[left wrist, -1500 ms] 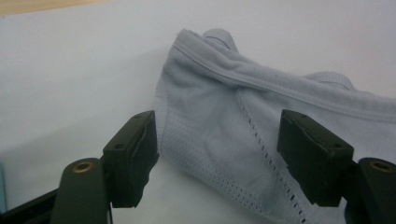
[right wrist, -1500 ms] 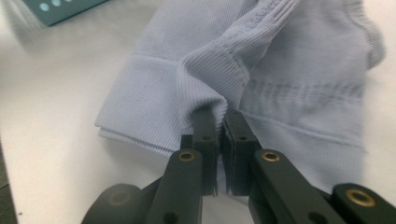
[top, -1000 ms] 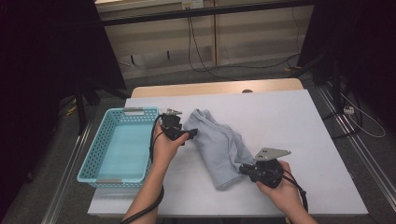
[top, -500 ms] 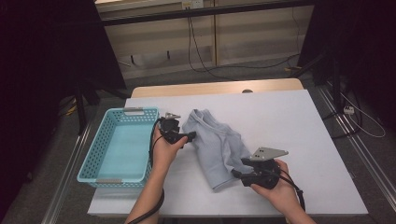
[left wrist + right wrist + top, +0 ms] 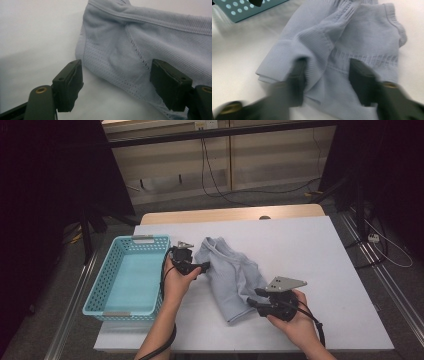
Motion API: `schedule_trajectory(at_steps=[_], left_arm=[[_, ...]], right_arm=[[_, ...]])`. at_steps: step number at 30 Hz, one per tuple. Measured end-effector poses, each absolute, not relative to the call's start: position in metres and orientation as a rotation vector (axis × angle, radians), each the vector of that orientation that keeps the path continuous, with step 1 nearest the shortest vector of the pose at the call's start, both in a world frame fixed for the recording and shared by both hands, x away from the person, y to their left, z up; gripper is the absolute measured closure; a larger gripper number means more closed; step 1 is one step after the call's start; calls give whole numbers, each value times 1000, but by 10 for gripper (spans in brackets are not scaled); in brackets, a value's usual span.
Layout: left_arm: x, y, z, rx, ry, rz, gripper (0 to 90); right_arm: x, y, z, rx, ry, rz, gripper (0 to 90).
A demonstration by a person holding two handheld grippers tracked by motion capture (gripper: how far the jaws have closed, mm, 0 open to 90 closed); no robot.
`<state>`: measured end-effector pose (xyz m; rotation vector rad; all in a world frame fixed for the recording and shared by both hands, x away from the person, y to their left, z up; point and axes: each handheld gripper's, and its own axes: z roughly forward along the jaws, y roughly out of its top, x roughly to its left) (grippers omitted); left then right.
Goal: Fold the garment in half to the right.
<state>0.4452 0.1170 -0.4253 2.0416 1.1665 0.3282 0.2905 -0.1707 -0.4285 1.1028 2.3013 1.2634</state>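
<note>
A pale blue-grey knit garment (image 5: pixel 227 270) lies crumpled on the white table (image 5: pixel 320 250). My left gripper (image 5: pixel 204 266) rests at the garment's left edge. In the left gripper view it (image 5: pixel 117 80) stands open, and the cloth's perforated edge (image 5: pixel 117 62) reaches between its jaws without being pressed. My right gripper (image 5: pixel 253 298) sits at the garment's near end. In the blurred right gripper view its jaws have just been closing (image 5: pixel 327 82) with a ribbed fold (image 5: pixel 319 55) of the garment between them. A gap still shows beside the right jaw.
A light blue plastic basket (image 5: pixel 95 290) stands at the table's left edge, just left of my left hand; its corner (image 5: pixel 242 8) also shows in the right gripper view. A wooden strip (image 5: pixel 225 214) runs along the table's far side.
The right gripper has edged slightly left onto the garment's near end, and that end has bunched a little. The left hand has stayed where it was.
</note>
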Motion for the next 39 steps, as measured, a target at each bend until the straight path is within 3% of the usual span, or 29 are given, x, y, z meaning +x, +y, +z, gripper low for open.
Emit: schedule_trajectory(at_steps=[2, 6, 31, 39], left_arm=[[445, 116, -425, 2038, 1168, 326, 270], [445, 117, -425, 2038, 1167, 329, 270], [452, 106, -425, 2030, 1150, 303, 269], [451, 109, -425, 2032, 1155, 314, 268]], right_arm=[[290, -173, -427, 1090, 2294, 1299, 849], [290, -176, -425, 1097, 2297, 1271, 867], [274, -196, -440, 1256, 2283, 1193, 859], [275, -192, -437, 1217, 2309, 1192, 746]])
